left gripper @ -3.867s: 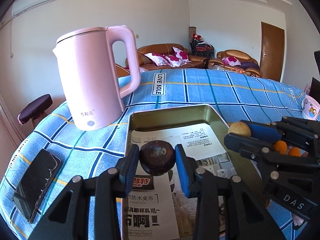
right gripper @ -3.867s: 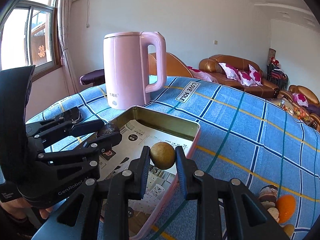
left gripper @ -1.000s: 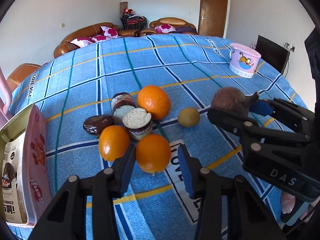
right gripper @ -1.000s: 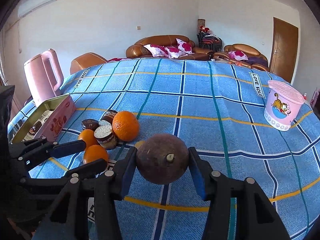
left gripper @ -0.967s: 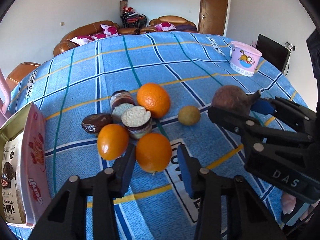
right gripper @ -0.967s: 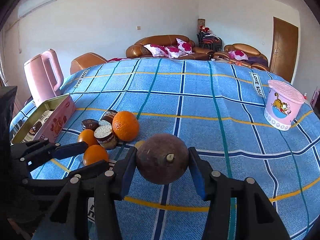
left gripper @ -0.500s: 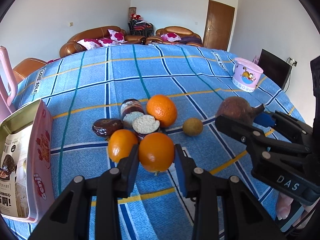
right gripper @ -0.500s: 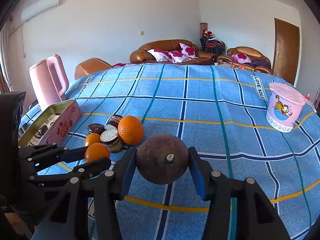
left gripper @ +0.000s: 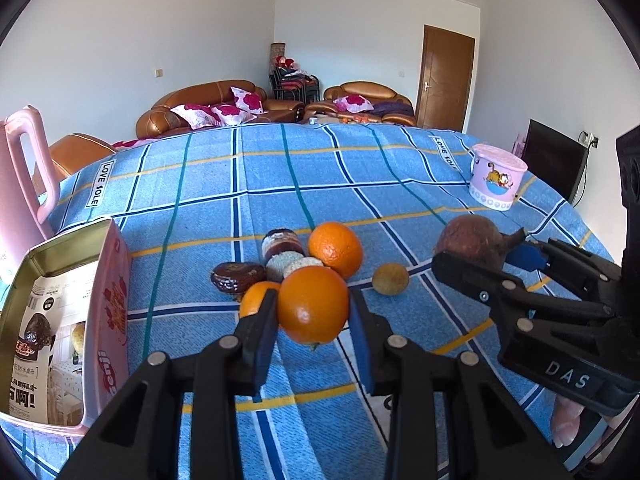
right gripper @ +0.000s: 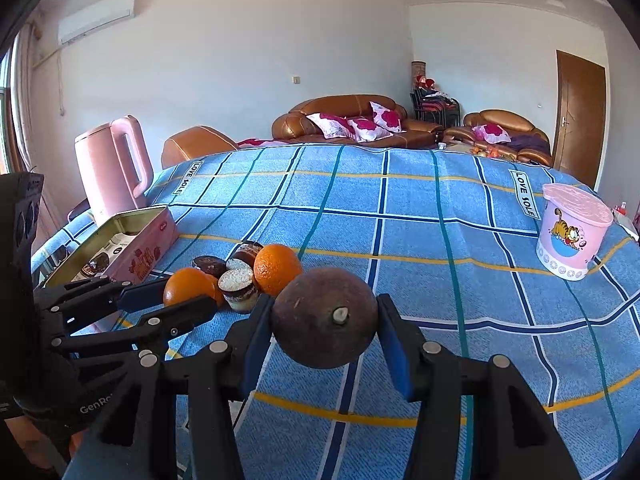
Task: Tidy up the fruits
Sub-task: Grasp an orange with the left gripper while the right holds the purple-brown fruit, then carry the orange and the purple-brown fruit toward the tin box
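Orange clamped in my left gripper, held above the blue plaid tablecloth.
My right gripper was clamped on a dark brown round fruit. Two more oranges, a small yellow-brown fruit and chocolate snack cakes lay clustered on the cloth; pink tin off to the left.

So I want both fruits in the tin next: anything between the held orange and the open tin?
Nothing visible: the orange sits in the left gripper, with only bare tablecloth toward the tin.
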The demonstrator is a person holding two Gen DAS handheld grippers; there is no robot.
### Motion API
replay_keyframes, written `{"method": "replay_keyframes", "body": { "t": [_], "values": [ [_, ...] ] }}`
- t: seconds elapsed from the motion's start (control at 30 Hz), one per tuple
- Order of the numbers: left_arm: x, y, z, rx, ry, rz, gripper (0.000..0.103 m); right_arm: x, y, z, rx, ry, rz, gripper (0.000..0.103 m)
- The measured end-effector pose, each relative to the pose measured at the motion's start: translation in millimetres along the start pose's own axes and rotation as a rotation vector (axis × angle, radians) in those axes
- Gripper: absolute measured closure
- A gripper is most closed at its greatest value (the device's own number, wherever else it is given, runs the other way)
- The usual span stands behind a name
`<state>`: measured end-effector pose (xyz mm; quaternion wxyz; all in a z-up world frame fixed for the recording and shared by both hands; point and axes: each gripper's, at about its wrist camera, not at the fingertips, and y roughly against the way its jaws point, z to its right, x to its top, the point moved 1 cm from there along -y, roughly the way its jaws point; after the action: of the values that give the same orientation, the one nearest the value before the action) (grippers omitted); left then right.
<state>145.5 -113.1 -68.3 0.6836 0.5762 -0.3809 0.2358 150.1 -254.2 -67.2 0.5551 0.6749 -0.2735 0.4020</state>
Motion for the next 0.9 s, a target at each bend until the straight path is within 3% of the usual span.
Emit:
{"method": "replay_keyframes", "body": {
  "t": [0.9],
  "values": [
    [-1, 22, -1, 0.041, 0.011, 0.117, 0.067, 0, 19, -3, -0.003, 0.023, 0.103, 0.050]
  ]
}}
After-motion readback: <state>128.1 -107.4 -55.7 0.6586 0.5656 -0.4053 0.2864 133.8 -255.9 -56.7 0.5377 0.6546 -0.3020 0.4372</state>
